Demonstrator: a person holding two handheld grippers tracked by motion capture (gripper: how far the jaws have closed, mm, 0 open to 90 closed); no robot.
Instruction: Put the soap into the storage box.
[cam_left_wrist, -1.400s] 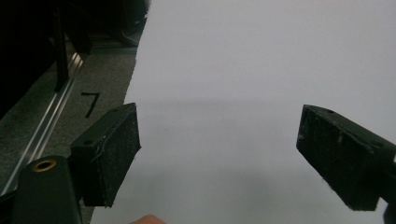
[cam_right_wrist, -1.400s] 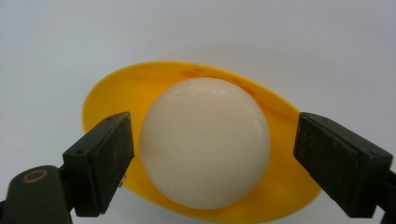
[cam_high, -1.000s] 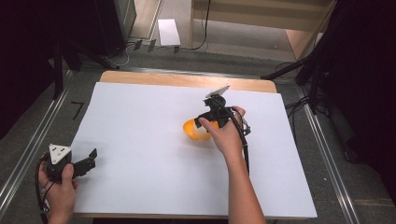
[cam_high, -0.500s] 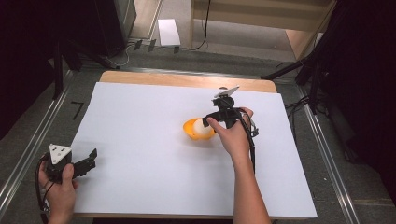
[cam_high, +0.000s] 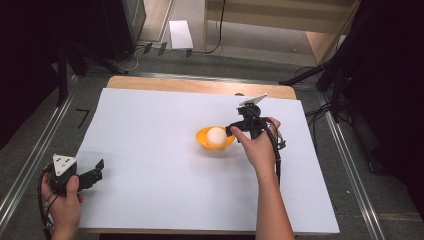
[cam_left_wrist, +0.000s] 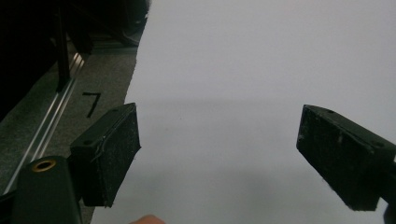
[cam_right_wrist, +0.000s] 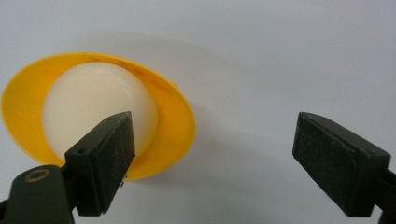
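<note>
a: white ball (cam_high: 216, 135) sits in the orange bowl (cam_high: 204, 143), mid-sheet, right gripper (cam_high: 233, 131) just beside its rim, jaws apart, empty.
b: left gripper (cam_high: 98, 169)?
a: near the white sheet's (cam_high: 150, 125) left edge, jaws apart, bare paper all around.

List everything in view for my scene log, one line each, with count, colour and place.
Bowl: one, orange, mid-table, right of centre.
Ball: one, cream-white, inside the bowl.
Sheet: one, white, covering most of the table.
Table: one, wooden, edge showing beyond the sheet.
Left gripper: one, black, open, near left corner of the sheet.
Right gripper: one, black, open, beside the bowl.
Hands: two, one on each gripper.
</note>
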